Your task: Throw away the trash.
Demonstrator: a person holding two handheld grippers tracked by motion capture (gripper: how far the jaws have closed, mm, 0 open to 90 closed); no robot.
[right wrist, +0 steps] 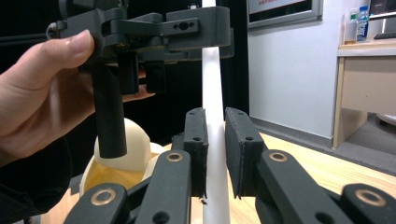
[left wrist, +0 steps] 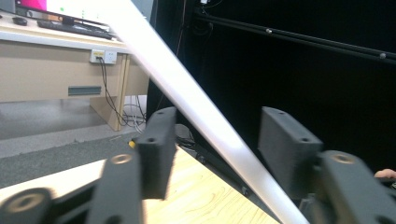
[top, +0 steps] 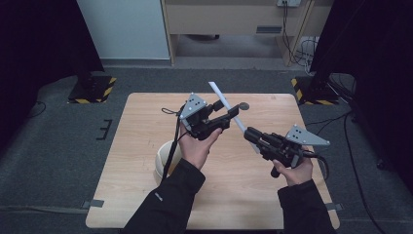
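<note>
Rod (top: pixel 227 108), white and slim, slants above the desk (top: pixel 141 146) in the high view, between the left gripper (top: pixel 229 118) and the right gripper (top: pixel 249 134); both touch it, and a cream bowl (top: pixel 163 158) sits beside the left forearm. In the left gripper view the rod (left wrist: pixel 196 105) crosses diagonally between spread fingers (left wrist: pixel 156 149), nearer the right-hand one; whether it touches is unclear. In the right gripper view the fingers (right wrist: pixel 196 149) pinch the rod (right wrist: pixel 213 93), which stands upright, passing the left gripper (right wrist: pixel 154 32) held by a hand (right wrist: pixel 37 98); the bowl (right wrist: pixel 116 163) lies left of the rod.
</note>
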